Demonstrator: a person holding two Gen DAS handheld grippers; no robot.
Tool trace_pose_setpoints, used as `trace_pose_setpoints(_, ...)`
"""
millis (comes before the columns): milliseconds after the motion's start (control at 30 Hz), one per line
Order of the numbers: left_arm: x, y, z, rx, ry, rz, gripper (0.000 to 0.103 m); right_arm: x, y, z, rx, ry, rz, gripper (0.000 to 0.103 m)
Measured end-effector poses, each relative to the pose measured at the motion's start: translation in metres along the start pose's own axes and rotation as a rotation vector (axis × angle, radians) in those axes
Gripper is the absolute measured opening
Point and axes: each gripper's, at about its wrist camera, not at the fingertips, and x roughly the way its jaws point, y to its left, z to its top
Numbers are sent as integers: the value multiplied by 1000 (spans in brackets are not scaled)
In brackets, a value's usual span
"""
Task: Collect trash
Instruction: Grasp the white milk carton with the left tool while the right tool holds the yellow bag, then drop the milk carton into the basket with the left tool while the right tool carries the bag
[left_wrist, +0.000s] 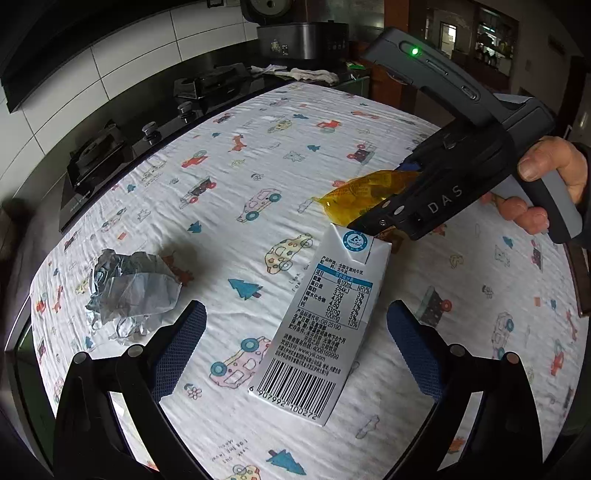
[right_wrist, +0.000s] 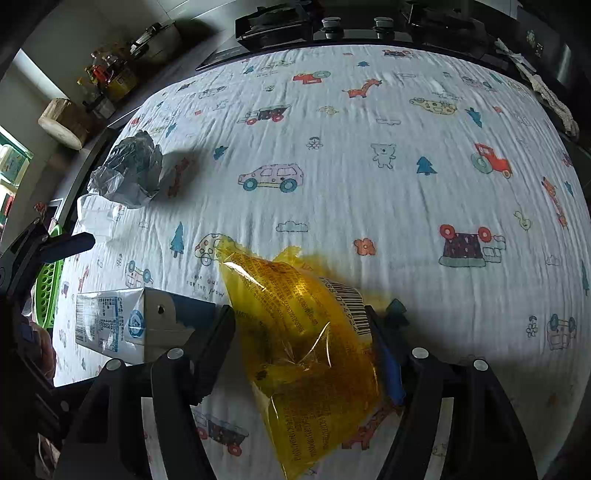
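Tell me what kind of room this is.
Most likely a home kitchen: a black gas hob with knobs, a dark countertop cooker and white wall tiles stand behind the cartoon-print cloth.

The yellow wrapper (left_wrist: 364, 197) is partly hidden behind the right hand-held gripper (left_wrist: 373, 223).

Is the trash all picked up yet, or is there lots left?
Nothing looks put away yet. The right claw is closed on the yellow wrapper. The left claw is open above the milk carton, not gripping it. The crumpled foil still lies on the cloth.
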Motion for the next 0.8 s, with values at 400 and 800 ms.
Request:
trace_pose_setpoints(400, 11, -10, -2, 8, 17, -14, 49, -11, -2, -17, 8, -15, -2, 55)
trace_pose_setpoints(800, -43, -6, -25, -56, -43, 15, 41, -40, 15, -40, 33, -69, 23, 42)
